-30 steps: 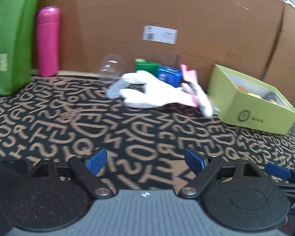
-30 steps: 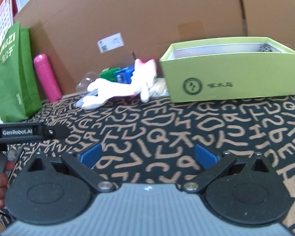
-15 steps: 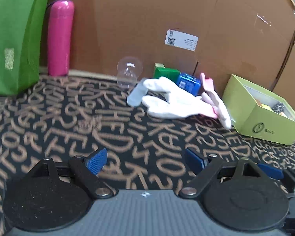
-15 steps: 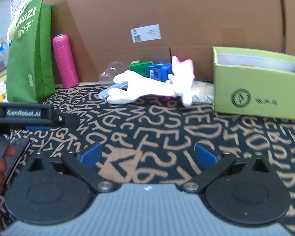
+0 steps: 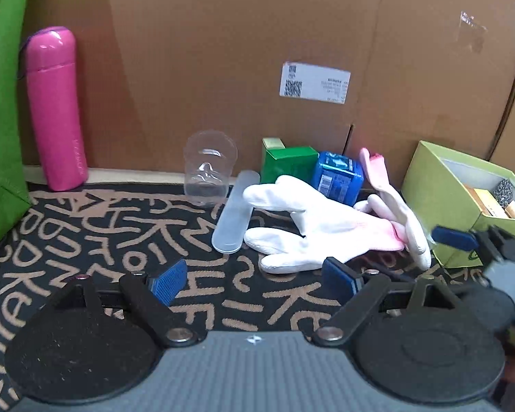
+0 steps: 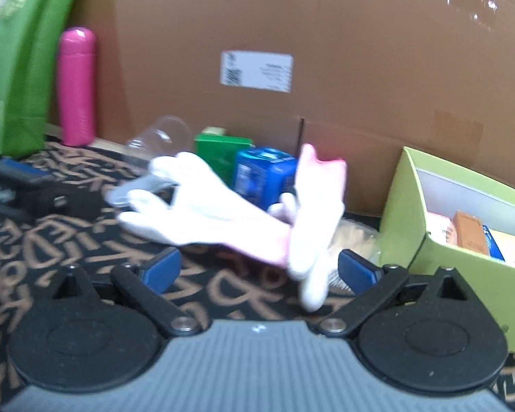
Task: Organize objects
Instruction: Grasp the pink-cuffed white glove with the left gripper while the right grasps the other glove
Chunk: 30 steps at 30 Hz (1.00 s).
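Two white gloves with pink cuffs (image 5: pixel 309 226) lie crossed on the patterned cloth in front of a green box (image 5: pixel 286 163) and a blue box (image 5: pixel 338 176). A clear cup (image 5: pixel 207 168) and a translucent flat strip (image 5: pixel 233 221) lie to their left. My left gripper (image 5: pixel 254 279) is open just short of the nearer glove, with nothing between its pads. My right gripper (image 6: pixel 259 271) is at the gloves (image 6: pixel 216 206). Its jaws are closing, and one glove's fingertips (image 6: pixel 309 285) hang between them without touching the pads. One right fingertip (image 5: pixel 453 237) shows at the left view's right edge.
A lime-green open box (image 5: pixel 456 192) holding several small items stands at the right (image 6: pixel 446 240). A pink bottle (image 5: pixel 55 110) and a green bag (image 5: pixel 0 103) stand at the left. A cardboard wall (image 5: pixel 257 51) closes off the back.
Both grippers have come closer to the glove pile, which now looks larger. The right view has rolled and swung toward the gloves, so the lime box has slid to its right edge.
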{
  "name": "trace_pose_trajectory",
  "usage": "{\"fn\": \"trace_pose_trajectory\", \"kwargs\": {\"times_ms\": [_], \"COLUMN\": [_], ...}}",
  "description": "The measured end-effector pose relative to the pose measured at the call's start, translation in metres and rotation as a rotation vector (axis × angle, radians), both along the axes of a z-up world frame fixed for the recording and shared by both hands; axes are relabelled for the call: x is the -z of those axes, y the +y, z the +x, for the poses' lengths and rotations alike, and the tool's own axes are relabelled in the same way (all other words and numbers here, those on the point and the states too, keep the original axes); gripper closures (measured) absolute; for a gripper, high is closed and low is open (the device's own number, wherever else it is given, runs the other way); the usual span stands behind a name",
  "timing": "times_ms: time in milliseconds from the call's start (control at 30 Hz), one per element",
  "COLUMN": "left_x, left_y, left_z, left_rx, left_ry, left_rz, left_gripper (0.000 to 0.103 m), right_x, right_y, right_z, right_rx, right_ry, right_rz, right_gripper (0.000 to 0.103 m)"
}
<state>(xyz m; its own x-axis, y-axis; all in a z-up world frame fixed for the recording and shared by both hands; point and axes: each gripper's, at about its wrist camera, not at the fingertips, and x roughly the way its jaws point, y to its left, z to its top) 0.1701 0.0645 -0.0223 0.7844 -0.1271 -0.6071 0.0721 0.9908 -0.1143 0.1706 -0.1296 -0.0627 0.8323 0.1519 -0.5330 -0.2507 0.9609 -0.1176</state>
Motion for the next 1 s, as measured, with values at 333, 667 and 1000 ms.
{"fn": "trace_pose_trajectory", "kwargs": {"times_ms": [333, 667, 1000], "left_x": [0.012, 0.022, 0.02], "left_y": [-0.003, -0.015, -0.03], "left_z": [-0.005, -0.027, 0.012], "left_rx": [0.017, -0.034, -0.113], "left_ry": [0.094, 0.114, 0.102], "left_rz": [-0.107, -0.102, -0.152], "left_gripper": [0.014, 0.014, 0.014], "right_x": [0.006, 0.008, -0.003], "right_y": [0.006, 0.007, -0.019], "right_z": [-0.004, -0.106, -0.133], "right_rx": [-0.103, -0.254, -0.13], "right_ry": [0.09, 0.224, 0.191], "right_rz": [0.045, 0.302, 0.311], "right_gripper": [0.087, 0.087, 0.028]}}
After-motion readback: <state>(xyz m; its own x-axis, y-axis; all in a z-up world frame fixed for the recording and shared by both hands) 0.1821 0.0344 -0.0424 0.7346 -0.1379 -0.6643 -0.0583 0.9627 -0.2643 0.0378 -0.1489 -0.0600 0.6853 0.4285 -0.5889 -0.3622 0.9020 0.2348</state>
